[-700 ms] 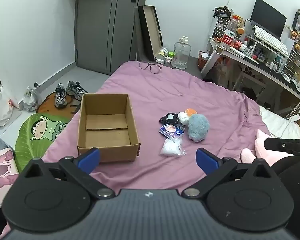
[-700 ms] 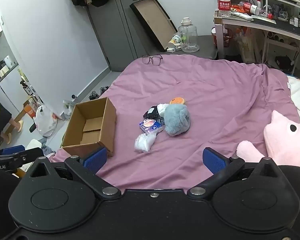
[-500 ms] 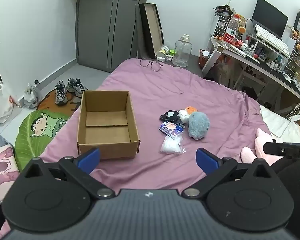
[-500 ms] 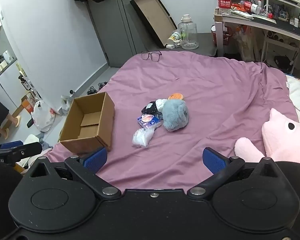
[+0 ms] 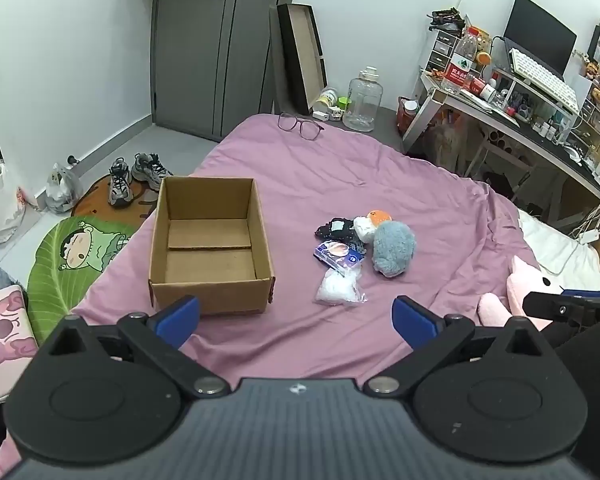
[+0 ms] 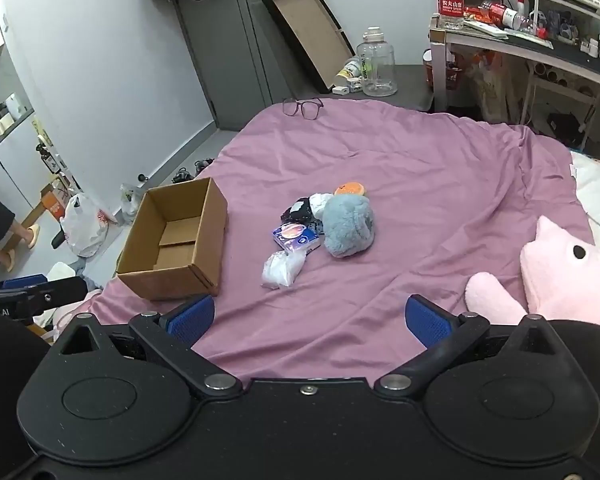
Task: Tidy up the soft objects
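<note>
Left gripper (image 5: 296, 318) and right gripper (image 6: 310, 316): blue-padded jaws spread wide, nothing held, both above the near edge of the purple-sheeted bed (image 5: 400, 184). Open brown cardboard box (image 5: 210, 244): left edge of bed, nothing inside. Mid-bed cluster, touching: clear bag of white stuffing (image 5: 339, 288), blue tissue packet (image 5: 337, 255), grey-blue plush ball (image 5: 392, 248), black patterned fabric (image 5: 336, 229), white-and-orange plush (image 5: 370, 222). Far edge: purple-framed glasses (image 5: 300, 126).

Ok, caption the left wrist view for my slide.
Open left gripper hovers above purple bedsheet, facing empty brown cardboard box and a soft-toy pile.
</note>
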The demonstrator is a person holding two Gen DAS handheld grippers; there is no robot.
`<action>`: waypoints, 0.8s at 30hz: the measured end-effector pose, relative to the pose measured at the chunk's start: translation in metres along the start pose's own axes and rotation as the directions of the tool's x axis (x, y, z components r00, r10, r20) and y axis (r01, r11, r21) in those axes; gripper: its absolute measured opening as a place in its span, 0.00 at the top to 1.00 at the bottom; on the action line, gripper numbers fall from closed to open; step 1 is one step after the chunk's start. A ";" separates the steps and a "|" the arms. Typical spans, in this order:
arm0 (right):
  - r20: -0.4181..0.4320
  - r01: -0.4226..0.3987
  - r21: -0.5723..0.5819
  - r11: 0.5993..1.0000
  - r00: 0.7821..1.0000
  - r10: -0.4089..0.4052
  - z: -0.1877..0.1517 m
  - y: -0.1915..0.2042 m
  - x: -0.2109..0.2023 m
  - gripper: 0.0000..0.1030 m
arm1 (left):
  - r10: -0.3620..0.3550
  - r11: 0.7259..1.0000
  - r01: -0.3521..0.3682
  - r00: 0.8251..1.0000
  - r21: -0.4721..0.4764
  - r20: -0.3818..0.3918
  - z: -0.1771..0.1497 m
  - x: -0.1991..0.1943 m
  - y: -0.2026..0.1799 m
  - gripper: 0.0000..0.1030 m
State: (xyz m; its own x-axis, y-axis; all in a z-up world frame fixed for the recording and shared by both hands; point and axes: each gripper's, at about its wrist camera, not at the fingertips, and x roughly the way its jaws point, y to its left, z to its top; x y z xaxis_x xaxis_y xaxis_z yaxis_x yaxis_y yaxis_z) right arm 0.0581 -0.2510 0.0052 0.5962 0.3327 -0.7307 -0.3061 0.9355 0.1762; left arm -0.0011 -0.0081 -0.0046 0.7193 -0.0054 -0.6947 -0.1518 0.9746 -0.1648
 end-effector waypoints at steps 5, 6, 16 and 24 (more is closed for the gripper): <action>0.011 -0.005 -0.010 1.000 1.000 0.005 0.001 0.002 -0.004 0.00 | 0.000 1.000 0.000 1.000 -0.004 -0.005 -0.002 0.001 0.000 0.01; 0.018 -0.001 -0.014 1.000 1.000 0.002 0.001 0.002 -0.004 0.00 | 0.003 1.000 -0.003 1.000 -0.006 -0.006 -0.001 0.002 -0.001 0.01; 0.011 0.001 -0.020 1.000 1.000 -0.001 0.001 -0.001 -0.003 0.00 | 0.023 1.000 -0.023 1.000 0.009 -0.005 -0.001 0.001 -0.007 0.01; 0.008 0.000 -0.020 1.000 1.000 0.000 0.001 -0.001 -0.003 0.00 | 0.032 0.999 -0.032 0.999 0.030 -0.004 0.000 0.000 -0.010 0.01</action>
State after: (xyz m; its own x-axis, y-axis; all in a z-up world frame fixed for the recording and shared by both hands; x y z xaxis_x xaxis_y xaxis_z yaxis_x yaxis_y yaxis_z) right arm 0.0572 -0.2524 0.0081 0.6020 0.3341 -0.7252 -0.3213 0.9328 0.1631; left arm 0.0008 -0.0176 -0.0030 0.7114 0.0250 -0.7023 -0.1546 0.9805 -0.1217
